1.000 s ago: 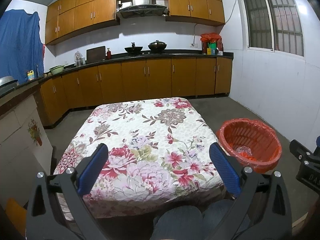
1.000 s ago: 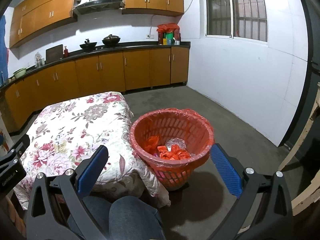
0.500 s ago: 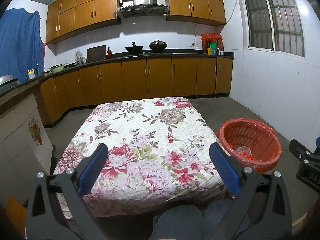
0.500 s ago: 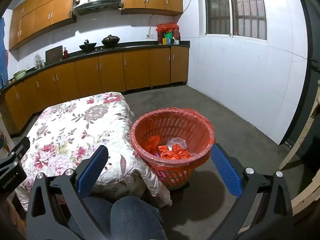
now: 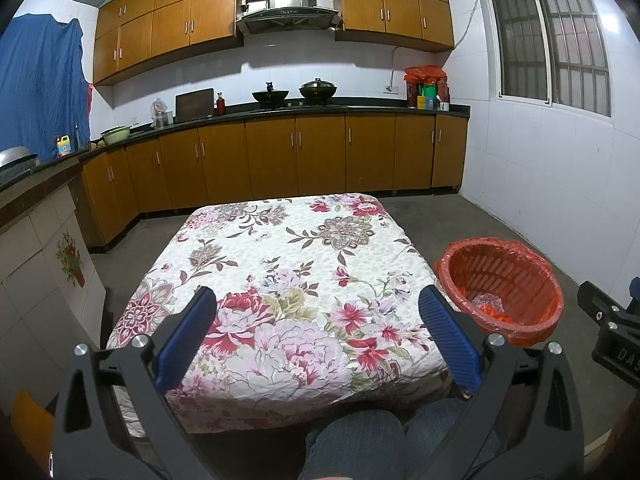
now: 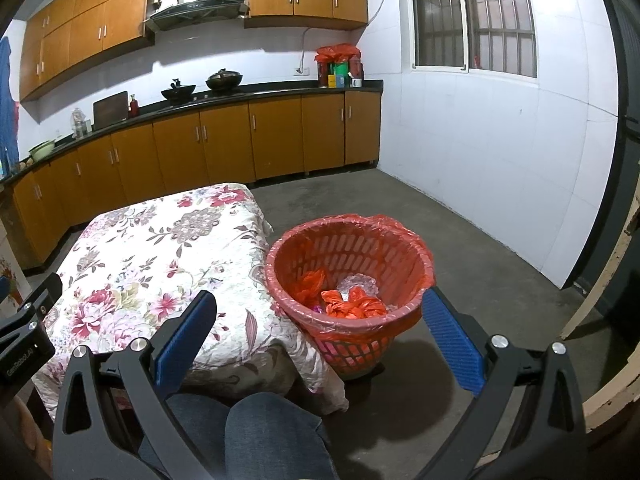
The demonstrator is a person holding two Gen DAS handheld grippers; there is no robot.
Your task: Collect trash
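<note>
An orange basket lined with a red bag [image 6: 348,264] stands on the floor at the table's right side; it also shows in the left wrist view [image 5: 498,286]. Inside lie crumpled orange bags [image 6: 352,302] and a clear wrapper [image 6: 358,282]. My left gripper [image 5: 318,340] is open and empty, held over the near edge of the floral-cloth table [image 5: 280,264]. My right gripper [image 6: 318,338] is open and empty, just in front of the basket. I see no loose trash on the cloth.
Wooden cabinets and a dark counter [image 5: 280,108] with woks run along the back and left walls. A white tiled wall [image 6: 500,160] stands right. The person's knees [image 6: 260,432] are below the grippers. Concrete floor [image 6: 460,240] lies beyond the basket.
Both views have shifted very slightly; the grippers stay open and nothing has been picked up or dropped.
</note>
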